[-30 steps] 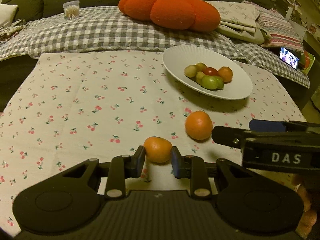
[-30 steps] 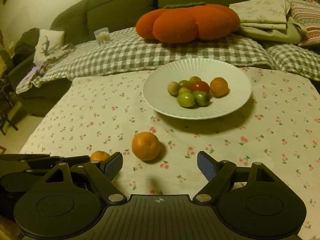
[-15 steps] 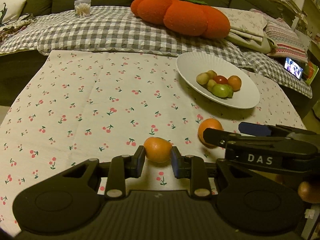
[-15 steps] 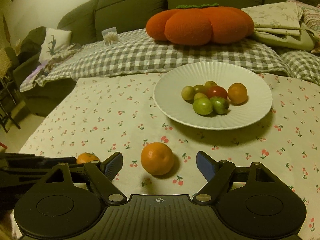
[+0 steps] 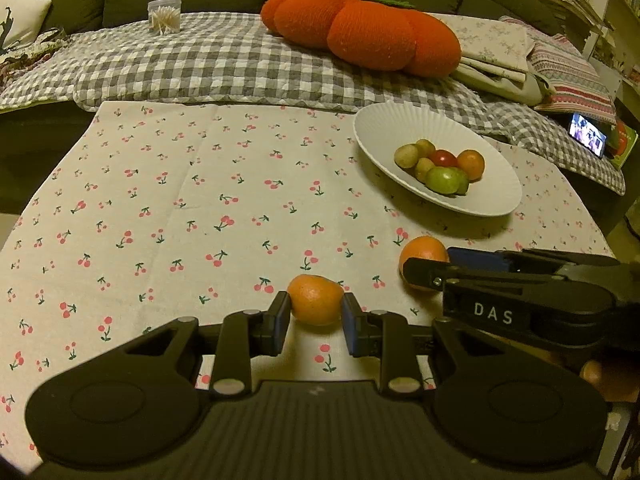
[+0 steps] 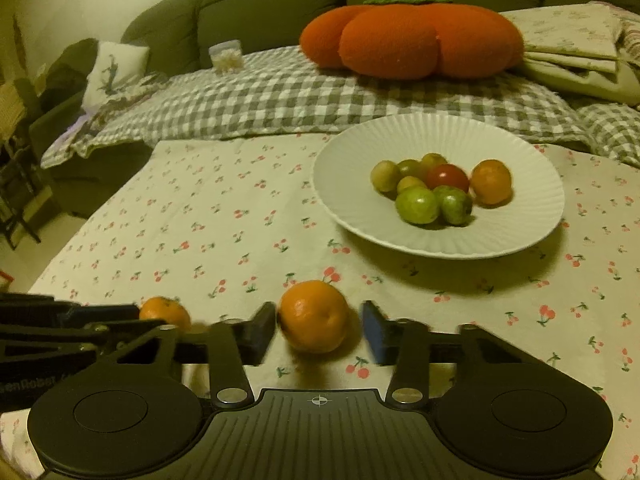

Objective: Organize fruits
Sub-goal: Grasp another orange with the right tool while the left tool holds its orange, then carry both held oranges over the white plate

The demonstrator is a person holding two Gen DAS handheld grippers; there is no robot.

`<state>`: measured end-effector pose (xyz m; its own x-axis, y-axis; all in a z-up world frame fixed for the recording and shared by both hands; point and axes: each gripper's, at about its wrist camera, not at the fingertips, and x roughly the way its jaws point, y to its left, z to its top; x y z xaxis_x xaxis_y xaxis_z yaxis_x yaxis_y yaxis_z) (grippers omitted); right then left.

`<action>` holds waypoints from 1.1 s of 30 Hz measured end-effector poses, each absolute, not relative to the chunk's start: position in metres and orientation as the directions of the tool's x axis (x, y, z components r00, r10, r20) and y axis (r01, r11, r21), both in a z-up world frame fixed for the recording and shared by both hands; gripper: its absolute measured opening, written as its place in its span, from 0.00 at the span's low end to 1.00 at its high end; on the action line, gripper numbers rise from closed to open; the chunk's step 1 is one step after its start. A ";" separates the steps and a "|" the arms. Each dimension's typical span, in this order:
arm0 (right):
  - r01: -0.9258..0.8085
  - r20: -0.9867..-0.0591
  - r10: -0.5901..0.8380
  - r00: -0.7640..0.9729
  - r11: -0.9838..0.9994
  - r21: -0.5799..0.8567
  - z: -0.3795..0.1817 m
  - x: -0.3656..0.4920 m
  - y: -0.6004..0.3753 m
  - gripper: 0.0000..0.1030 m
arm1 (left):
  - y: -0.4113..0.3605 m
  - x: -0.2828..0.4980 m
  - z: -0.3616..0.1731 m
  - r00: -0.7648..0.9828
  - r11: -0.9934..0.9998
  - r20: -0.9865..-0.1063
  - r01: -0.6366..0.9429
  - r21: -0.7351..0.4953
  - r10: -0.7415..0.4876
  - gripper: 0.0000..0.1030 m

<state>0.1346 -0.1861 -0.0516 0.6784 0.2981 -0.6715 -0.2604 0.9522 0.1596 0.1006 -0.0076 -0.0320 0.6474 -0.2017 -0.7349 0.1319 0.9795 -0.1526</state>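
Two small oranges on the cherry-print tablecloth (image 5: 168, 208), both near the front edge and close beside each other. Smaller orange (image 5: 316, 299) pinched at its widest part by the left gripper (image 5: 314, 322), both pads pressed against its sides — held, though whether lifted or resting on the cloth cannot be told. Bigger orange (image 6: 313, 316) sitting between the fingers of the right gripper (image 6: 318, 330), which stands partly open: left pad about touching the peel, right pad a little way off, so no grip yet. Light, round fruit by the look of it, firm but with some give under the peel; likely to roll if nudged from one side only, and slightly waxy, so best taken across the middle with both pads square on and only moderate squeeze — too hard would probably bruise or split it. White ribbed plate (image 6: 540, 184) further back and to the right, well apart from both oranges, already carrying a cluster of small green, yellow-green and red fruits plus one orange near the centre; room left around that pile for two more. Cloth soft and faintly creased, lying flat enough, enough friction to hold a fruit at rest. Behind the table a dark sofa with a checked blanket (image 5: 224, 64) and a large pumpkin-shaped cushion (image 5: 360, 32); dim, yellowish indoor light.
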 end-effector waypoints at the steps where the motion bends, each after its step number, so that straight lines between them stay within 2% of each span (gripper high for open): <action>1: -0.262 -0.672 0.295 0.679 0.953 0.154 -0.051 0.134 -0.185 0.37 | -0.008 0.100 -0.032 0.648 0.979 -0.735 0.132 -0.153 -0.202 0.25; 15: -0.259 -0.676 0.290 0.677 0.954 0.150 -0.041 0.128 -0.185 0.36 | -0.006 0.103 -0.026 0.660 0.976 -0.720 0.130 -0.173 -0.215 0.25; 33: -0.180 -0.654 0.287 0.700 0.957 0.229 -0.007 0.113 -0.217 0.36 | -0.015 0.106 -0.011 0.697 0.969 -0.675 0.152 -0.193 -0.244 0.24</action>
<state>0.1134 -0.2169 -0.0065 0.7000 0.2875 -0.6538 -0.1795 0.9568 0.2285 0.1061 -0.0147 -0.0111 0.6967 -0.2439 -0.6746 0.1523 0.9693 -0.1932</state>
